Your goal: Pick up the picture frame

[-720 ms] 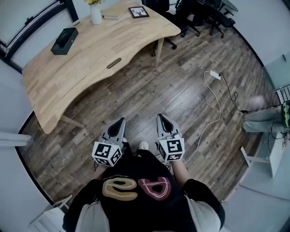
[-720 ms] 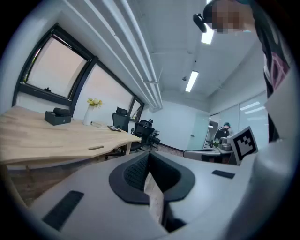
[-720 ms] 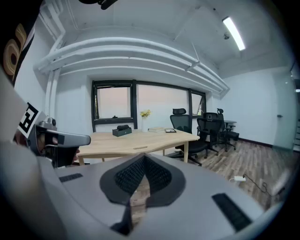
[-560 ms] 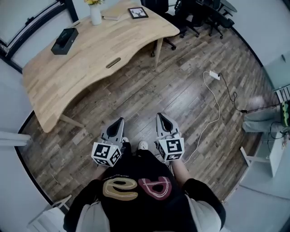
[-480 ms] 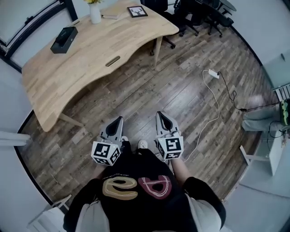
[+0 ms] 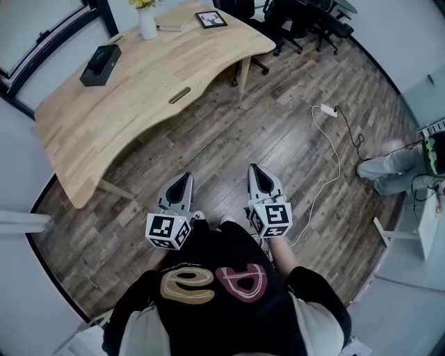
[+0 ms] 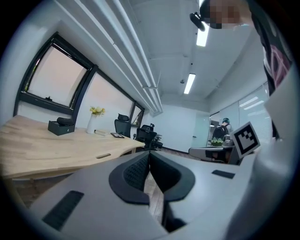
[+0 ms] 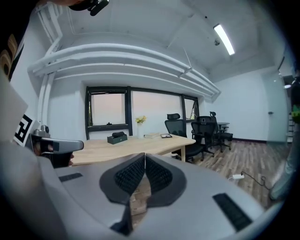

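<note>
The picture frame [image 6: 211,19], dark-edged with a pale print, lies flat at the far end of the wooden desk [image 6: 139,83]. It is small in the left gripper view [image 7: 117,135] and in the right gripper view [image 8: 165,136]. My left gripper [image 6: 185,177] and right gripper [image 6: 254,169] are held side by side close to my body over the floor, far short of the desk. Both point roughly level toward the desk. The left gripper's jaws [image 7: 149,153] are shut with nothing between them, and so are the right gripper's [image 8: 144,154].
On the desk stand a black box [image 6: 100,65], a white vase with yellow flowers [image 6: 147,22] and a book [image 6: 174,21] beside the frame. Black office chairs [image 6: 292,21] crowd behind the desk. A white power strip with its cable [image 6: 328,110] lies on the floor; a person's legs [image 6: 386,168] show at right.
Both grippers have drifted slightly forward and to the right in the head view, still shut. The person's legs at the right have shifted a little to the left.
</note>
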Demonstrator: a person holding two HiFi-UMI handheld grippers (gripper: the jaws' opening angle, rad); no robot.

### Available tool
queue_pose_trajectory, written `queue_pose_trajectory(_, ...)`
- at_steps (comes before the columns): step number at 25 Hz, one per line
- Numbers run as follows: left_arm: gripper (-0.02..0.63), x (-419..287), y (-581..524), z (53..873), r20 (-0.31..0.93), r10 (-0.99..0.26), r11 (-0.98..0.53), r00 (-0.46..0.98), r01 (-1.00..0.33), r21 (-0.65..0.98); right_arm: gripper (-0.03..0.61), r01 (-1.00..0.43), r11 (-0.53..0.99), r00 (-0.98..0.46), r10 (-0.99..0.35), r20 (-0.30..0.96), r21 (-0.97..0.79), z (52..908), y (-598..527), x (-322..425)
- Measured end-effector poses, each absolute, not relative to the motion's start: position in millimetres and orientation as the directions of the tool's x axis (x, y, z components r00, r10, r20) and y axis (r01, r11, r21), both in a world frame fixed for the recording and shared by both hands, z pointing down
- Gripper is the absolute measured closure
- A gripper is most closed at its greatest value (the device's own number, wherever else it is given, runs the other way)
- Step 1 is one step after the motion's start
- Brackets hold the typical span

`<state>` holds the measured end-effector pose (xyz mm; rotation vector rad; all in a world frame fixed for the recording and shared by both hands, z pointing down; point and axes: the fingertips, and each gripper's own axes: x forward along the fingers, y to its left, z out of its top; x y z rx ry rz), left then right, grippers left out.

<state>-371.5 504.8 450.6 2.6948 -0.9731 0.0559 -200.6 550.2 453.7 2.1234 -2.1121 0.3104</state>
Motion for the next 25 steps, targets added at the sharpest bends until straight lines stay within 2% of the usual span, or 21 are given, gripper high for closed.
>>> queue_pose_trajectory(8,0.597,-383.6,497.4,456.9,0.175,-0.521,-0.804,0.836,-0.549,0.229,0.568,-0.998,-0.006,-0.007,-0.973,0.232,-0.057,457.7,533.9,-224.1)
queue_pose_trajectory(18,0.597,-332.0,461.6,448.9,0.121,-0.572,-0.779,0.812,-0.583,0.232,0.568,-0.995,-0.037,0.015,-0.973,0.230,-0.091,469.9,506.4,-189.1)
queue_pose_trajectory(25,0.597,-293.2,429.0,452.9,0.185,-0.606,-0.770,0.773,-0.629,0.108,0.568,-0.995,-0.023,0.002,-0.976,0.216,-0.093,464.9,462.4,-138.5)
